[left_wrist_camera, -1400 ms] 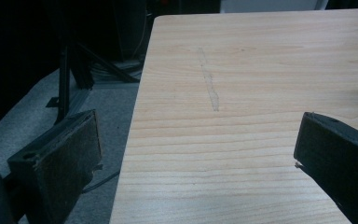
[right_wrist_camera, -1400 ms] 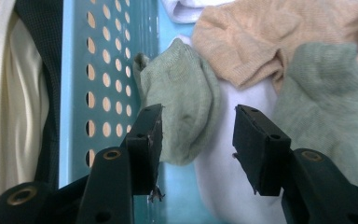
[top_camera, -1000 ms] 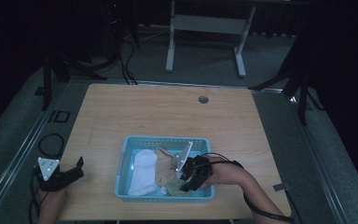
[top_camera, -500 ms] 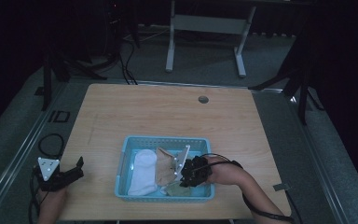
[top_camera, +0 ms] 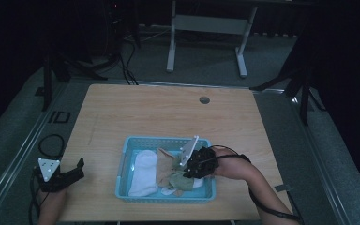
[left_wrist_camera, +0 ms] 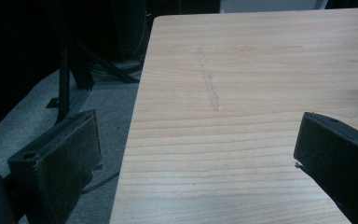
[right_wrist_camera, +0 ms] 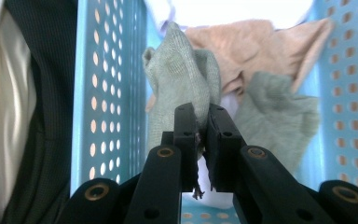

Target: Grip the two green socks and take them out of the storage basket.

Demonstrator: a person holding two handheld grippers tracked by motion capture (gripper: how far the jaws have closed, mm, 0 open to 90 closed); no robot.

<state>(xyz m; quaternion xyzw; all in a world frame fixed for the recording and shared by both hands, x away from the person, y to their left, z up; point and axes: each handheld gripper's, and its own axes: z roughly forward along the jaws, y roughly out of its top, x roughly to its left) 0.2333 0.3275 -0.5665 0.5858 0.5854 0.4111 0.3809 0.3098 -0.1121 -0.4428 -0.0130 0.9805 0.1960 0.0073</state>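
Observation:
A light blue perforated basket stands near the front of the wooden table, holding a white sock, a tan cloth and grey-green socks. My right gripper reaches down into the basket's right half. In the right gripper view it is shut on a grey-green sock, whose fabric is pinched between the pads and hangs against the basket wall. A second grey-green sock lies beside it. My left gripper rests at the table's front left corner, open and holding nothing.
A small round hole sits near the table's far edge. Cables lie on the floor left of the table, and a metal stand is behind it. Bare wood stretches ahead of the left gripper.
The right gripper's jaws have closed on the grey-green sock and the hand has lifted slightly inside the basket. The left gripper has stayed where it was.

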